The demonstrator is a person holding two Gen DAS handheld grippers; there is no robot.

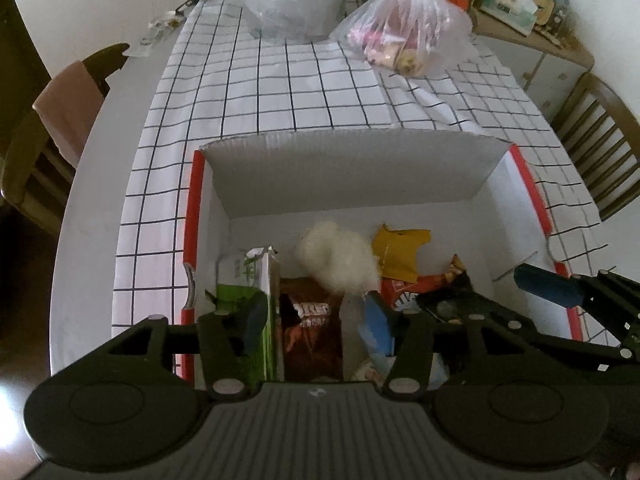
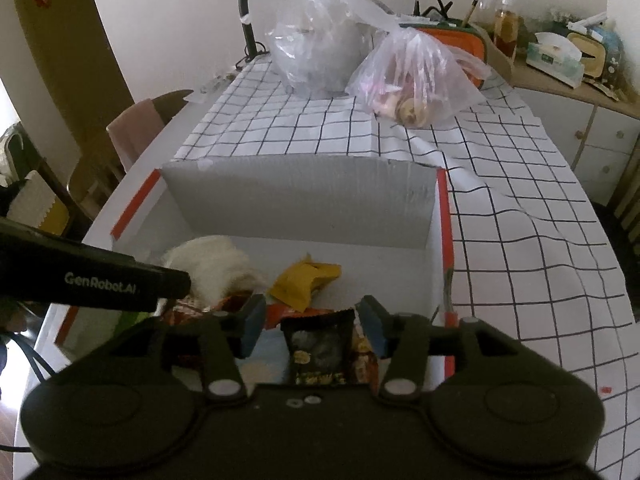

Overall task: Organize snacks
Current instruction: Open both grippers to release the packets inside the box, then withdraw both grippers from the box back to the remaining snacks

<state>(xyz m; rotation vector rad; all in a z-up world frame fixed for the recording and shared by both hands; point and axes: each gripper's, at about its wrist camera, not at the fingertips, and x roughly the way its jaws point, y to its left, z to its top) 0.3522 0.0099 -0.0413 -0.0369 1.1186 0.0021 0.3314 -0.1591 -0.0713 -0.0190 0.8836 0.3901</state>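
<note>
Both grippers hang over the open cardboard box (image 1: 352, 168) of snacks. The left gripper (image 1: 316, 314) stands partly open, holding nothing — a brown snack packet (image 1: 310, 332) lies below its gap, a green carton (image 1: 244, 280) at its left finger. The right gripper (image 2: 314, 322) is likewise partly open and empty — a black packet (image 2: 318, 346) sits between its fingers, untouched, a yellow packet (image 2: 304, 284) just beyond.

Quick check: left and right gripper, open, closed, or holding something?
Left gripper: open above the snacks in the box, holding nothing.
Right gripper: open, black packet between its jaws but not gripped.
</note>
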